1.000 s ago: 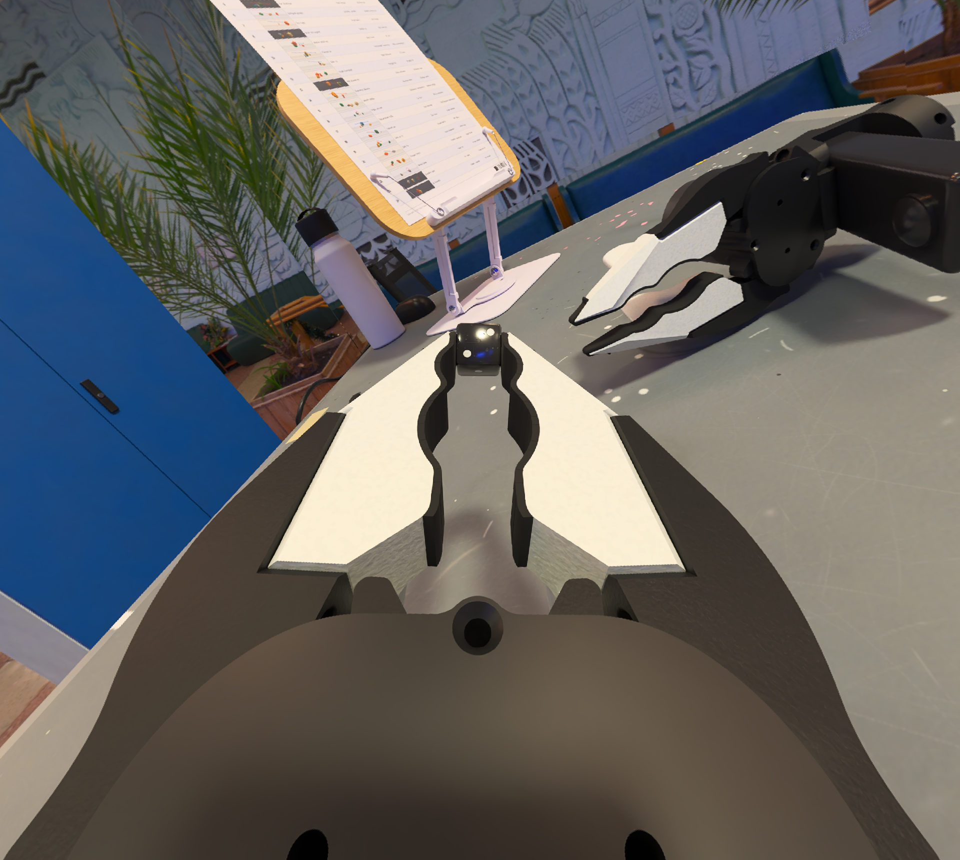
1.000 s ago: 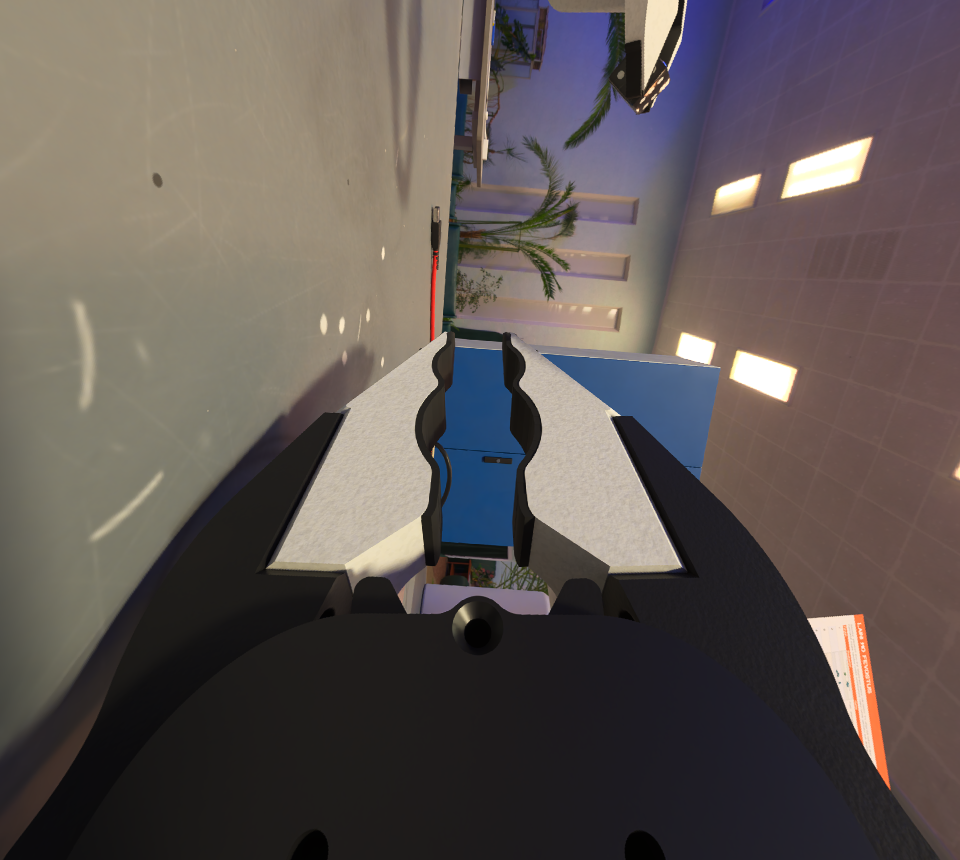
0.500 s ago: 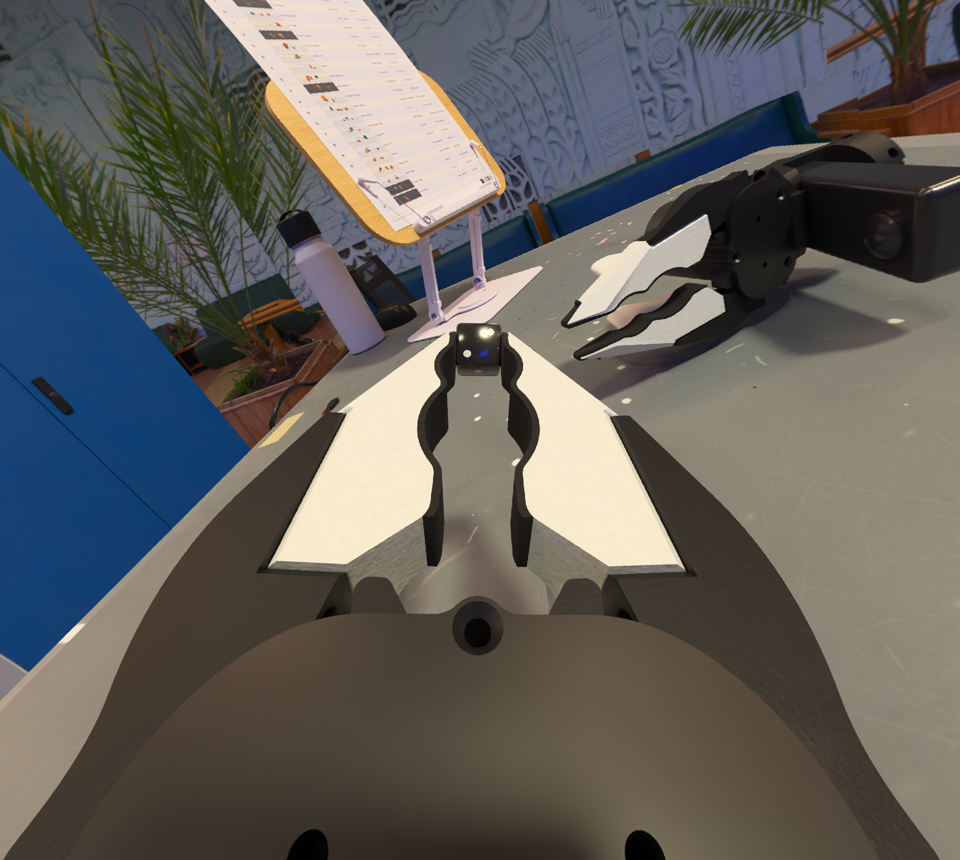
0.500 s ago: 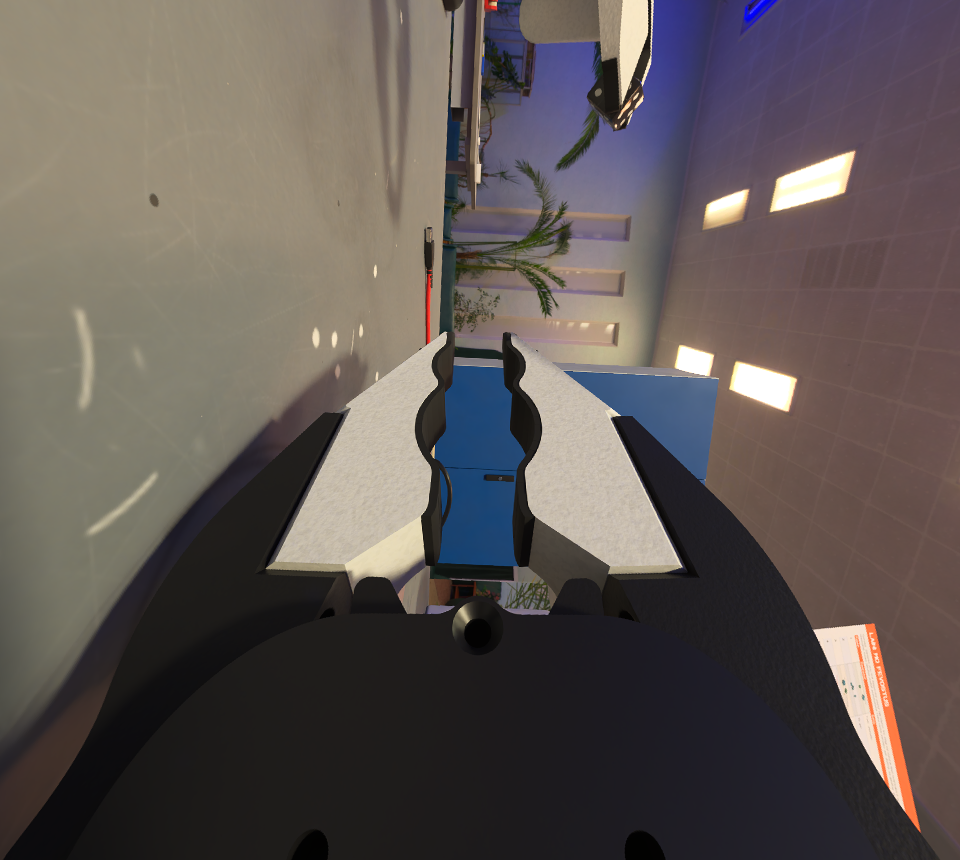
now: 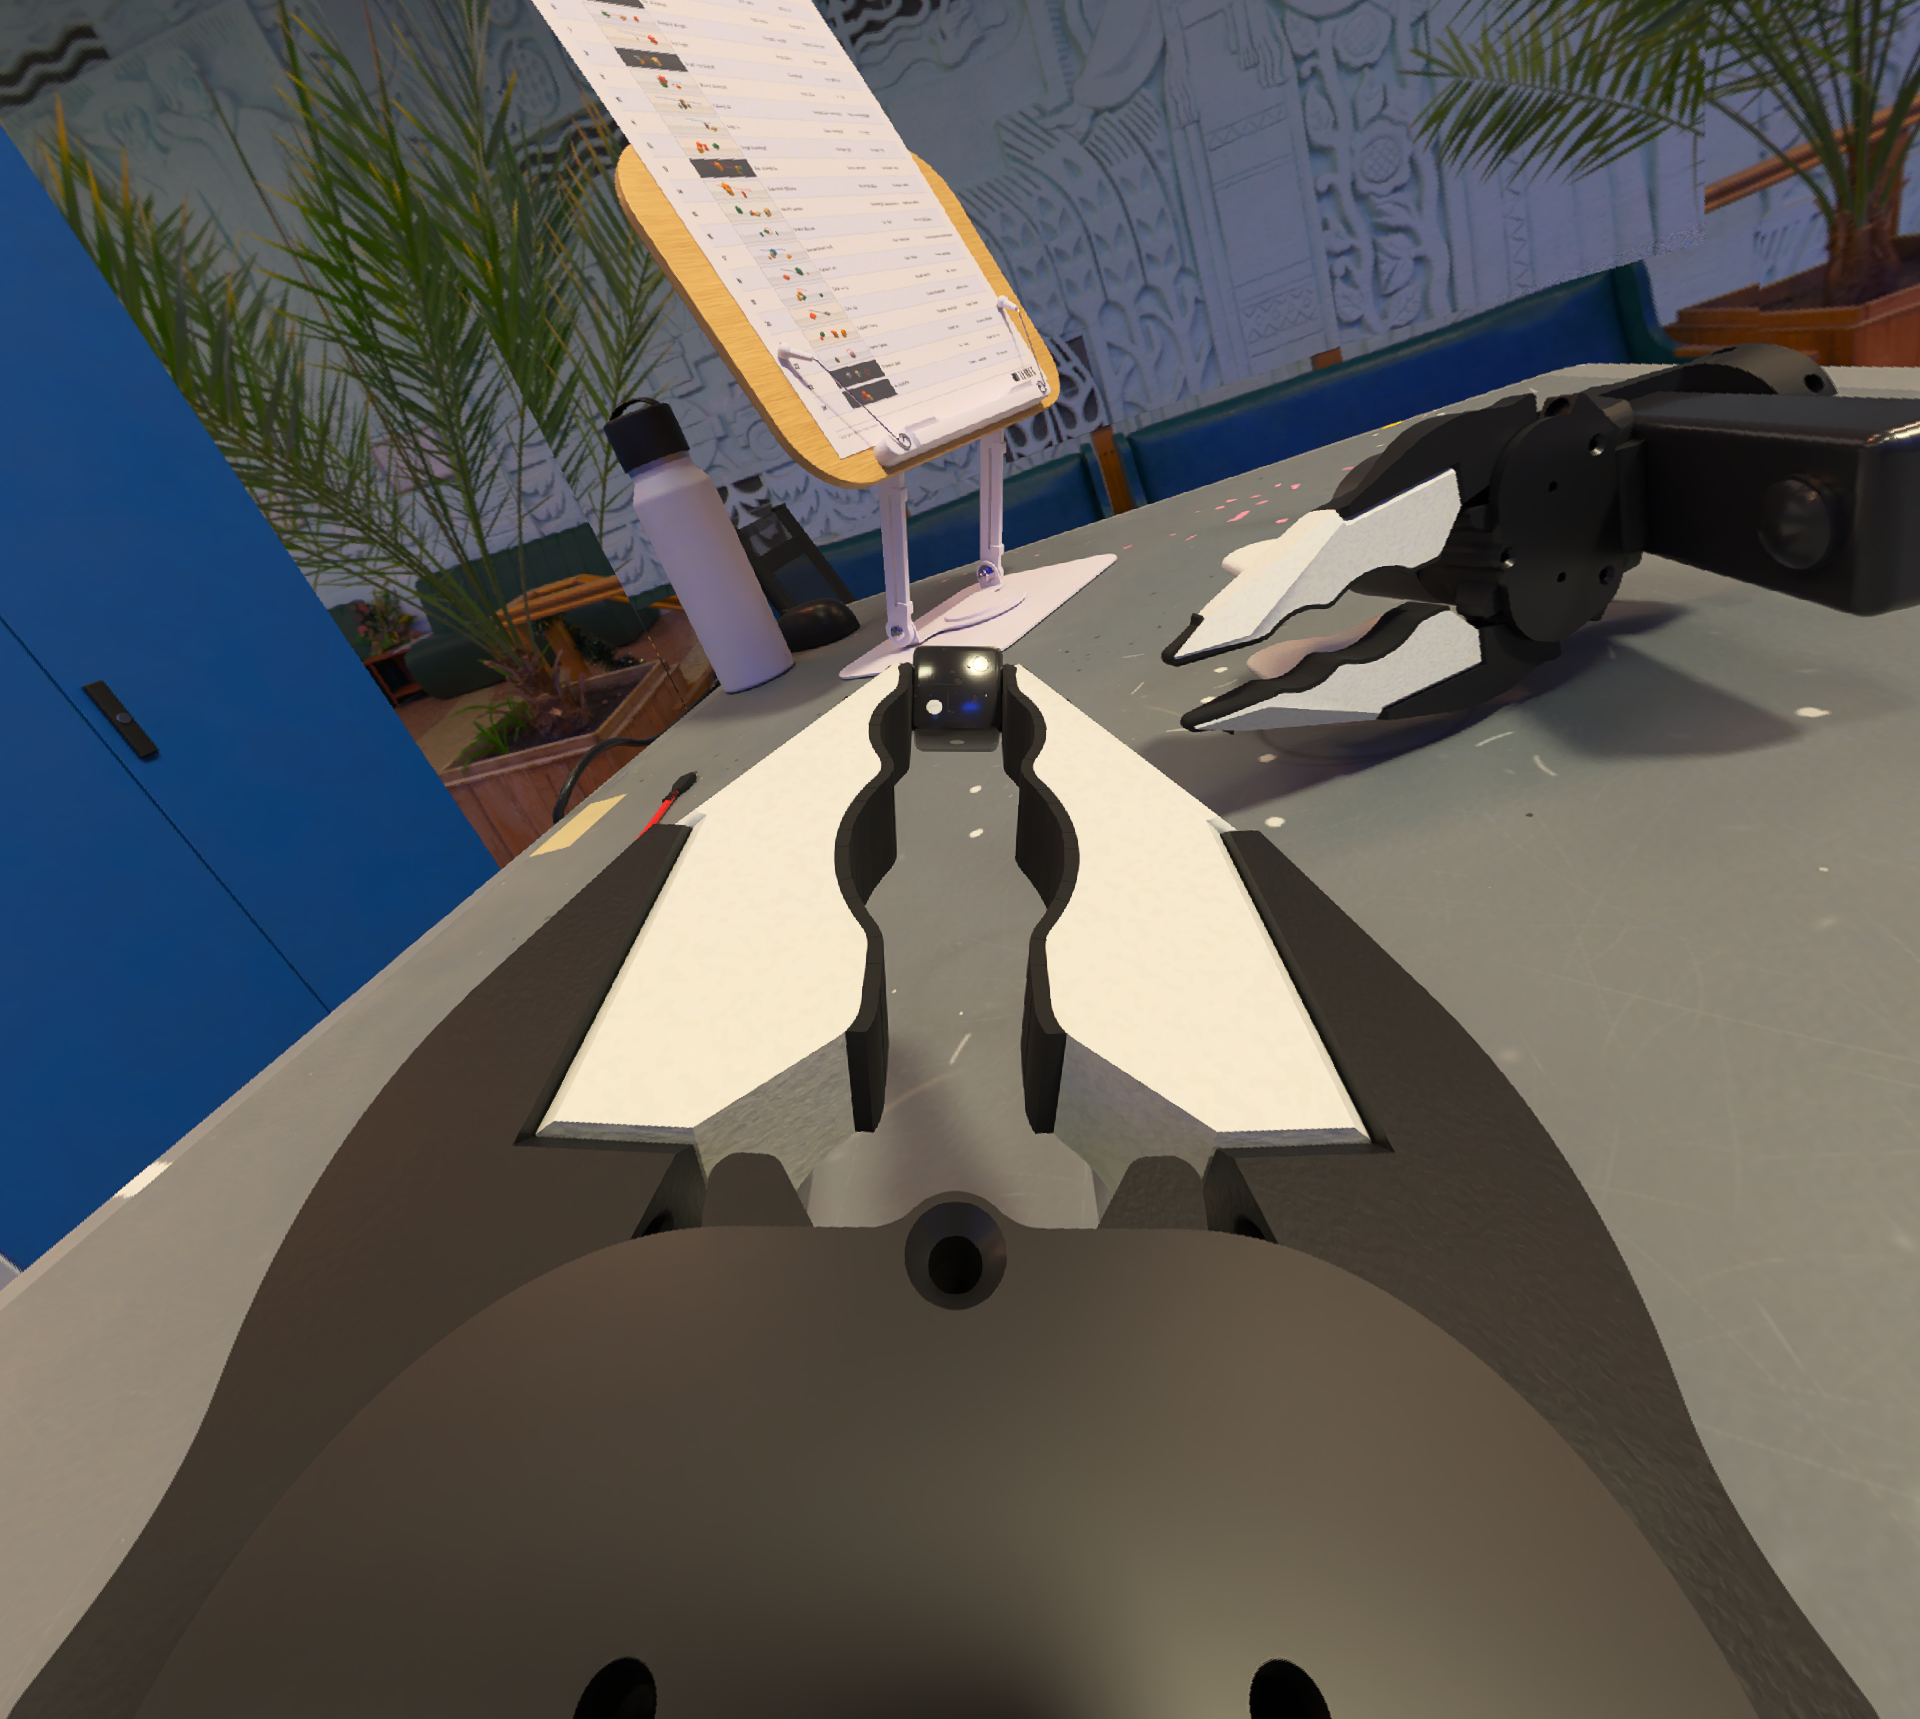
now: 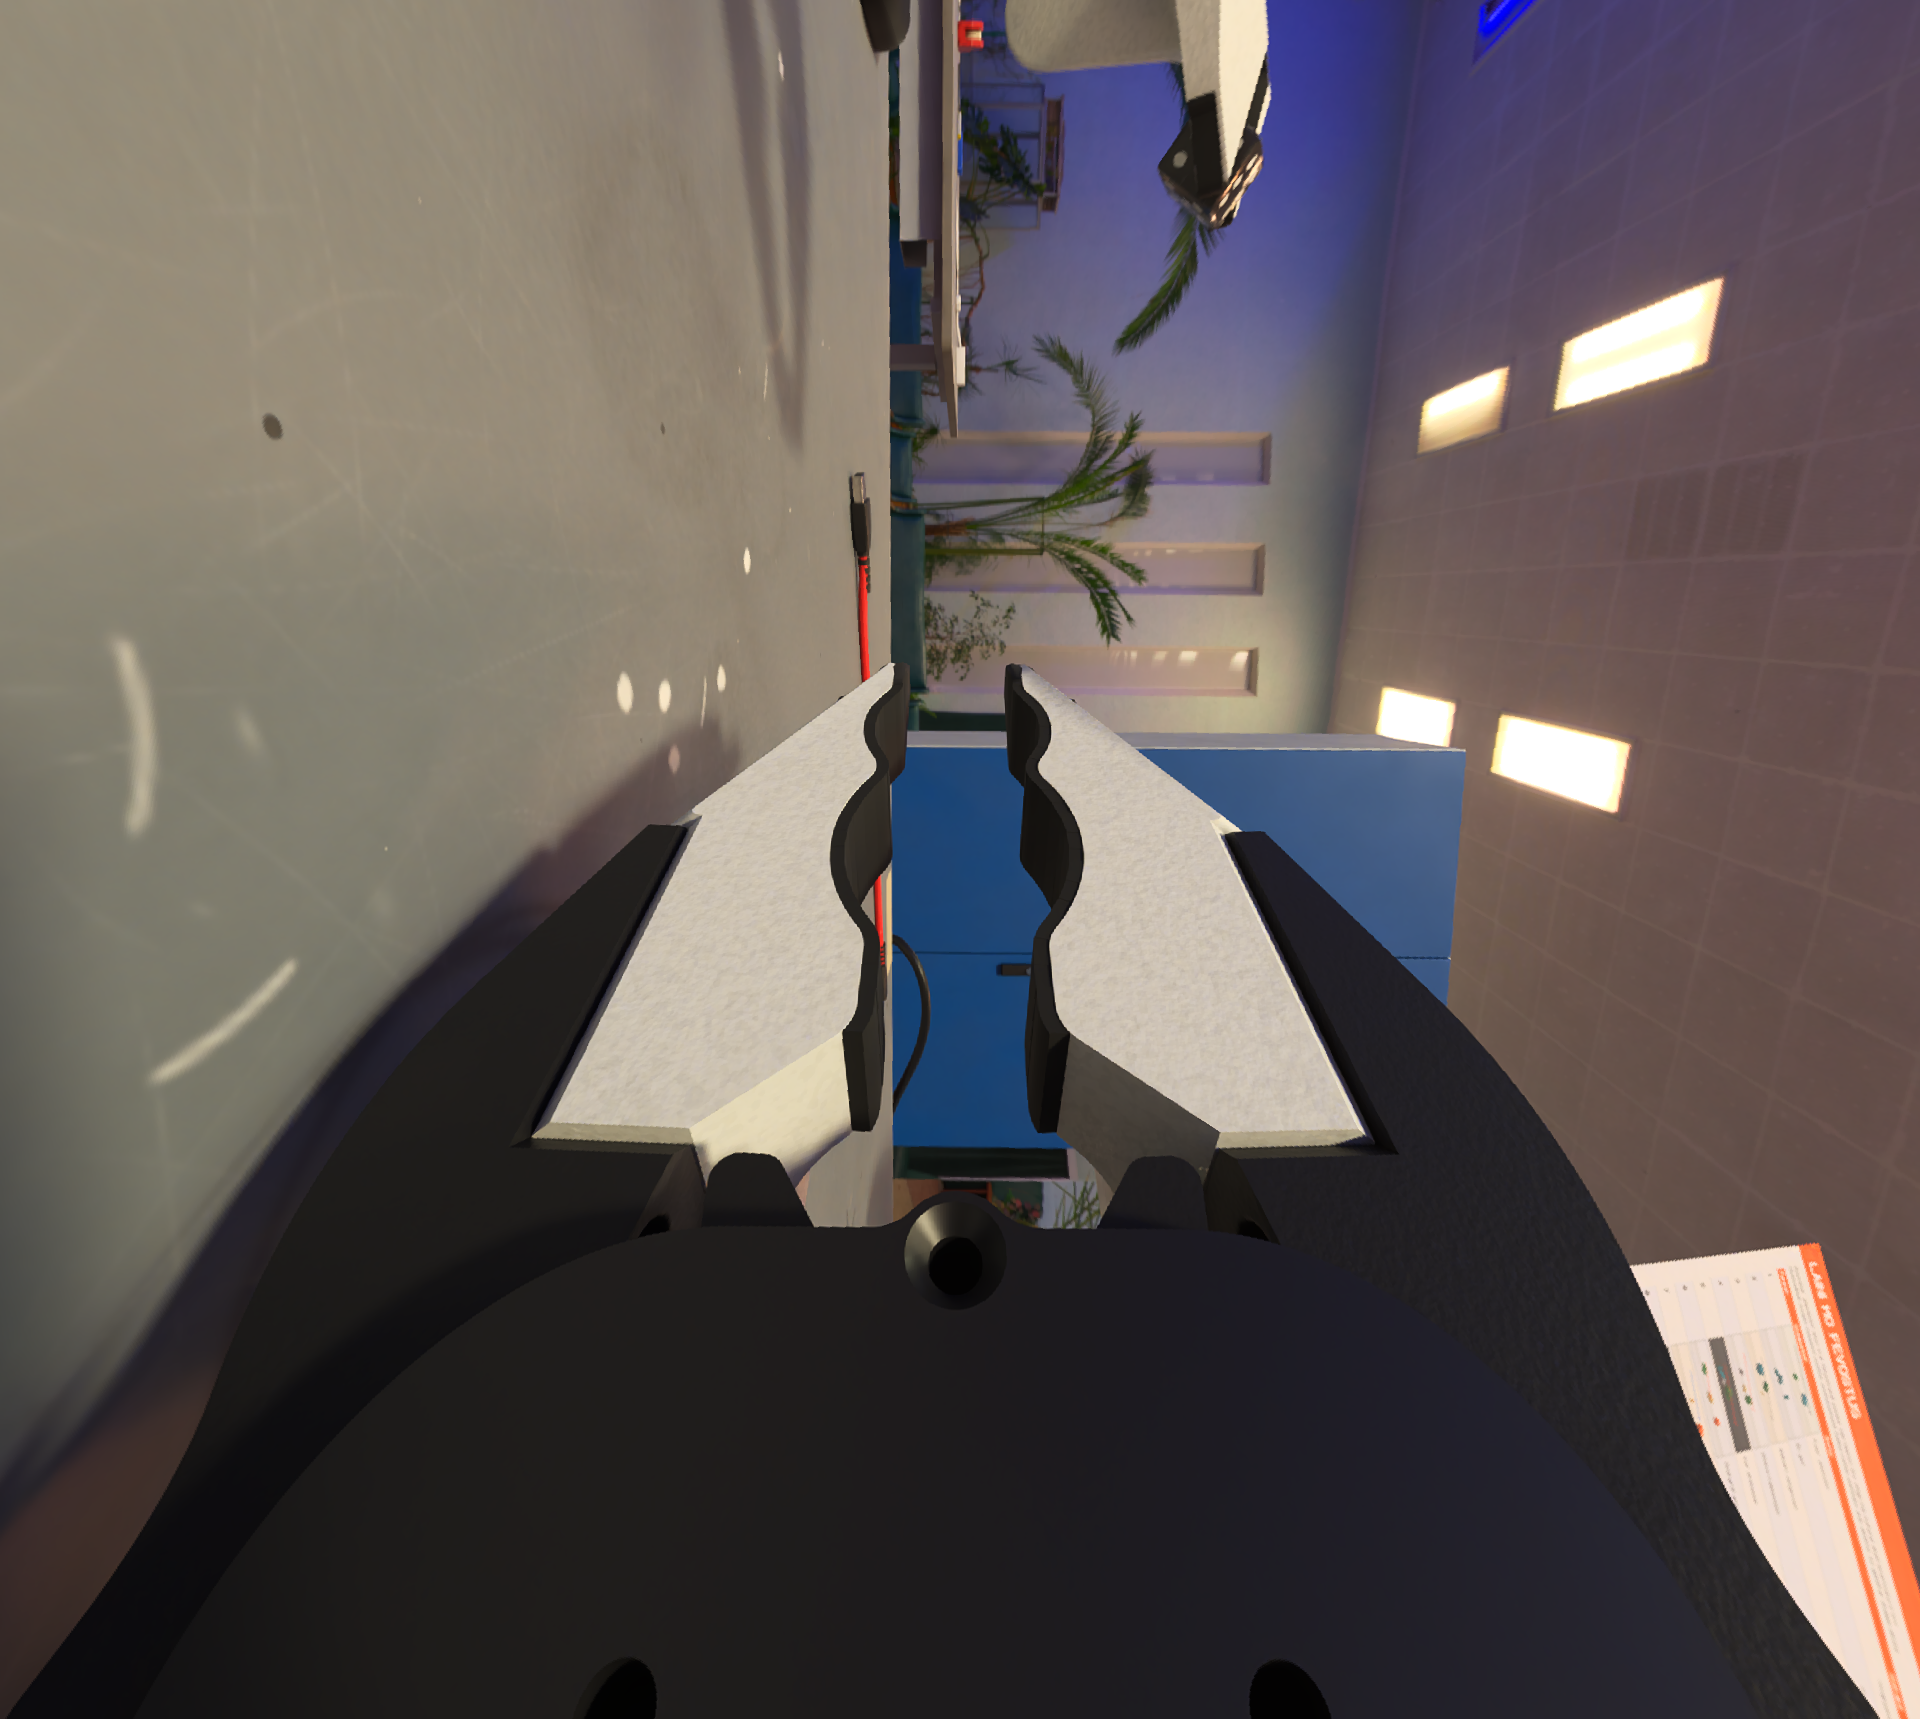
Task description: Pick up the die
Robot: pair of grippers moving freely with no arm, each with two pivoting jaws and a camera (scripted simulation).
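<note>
The die [image 5: 956,701] is small and black with pale pips. My left gripper [image 5: 958,682] is shut on it at the fingertips and holds it above the grey table [image 5: 1558,994]. In the right wrist view the left gripper [image 6: 1216,147] shows at the top with the die [image 6: 1193,171] at its tip, clear of the table [image 6: 416,319]. My right gripper [image 6: 954,677] is open and empty. It lies on its side on the table, to the right in the left wrist view [image 5: 1184,687].
A tilted wooden document stand [image 5: 831,381] with a printed sheet stands at the far table edge, next to a white bottle [image 5: 696,568] and a small black object [image 5: 821,620]. A red cable [image 5: 665,802] lies at the left edge. A blue cabinet [image 5: 156,682] stands beyond it.
My left gripper has shifted and turned a little with the die still held in it. The right gripper has stayed lying on the table.
</note>
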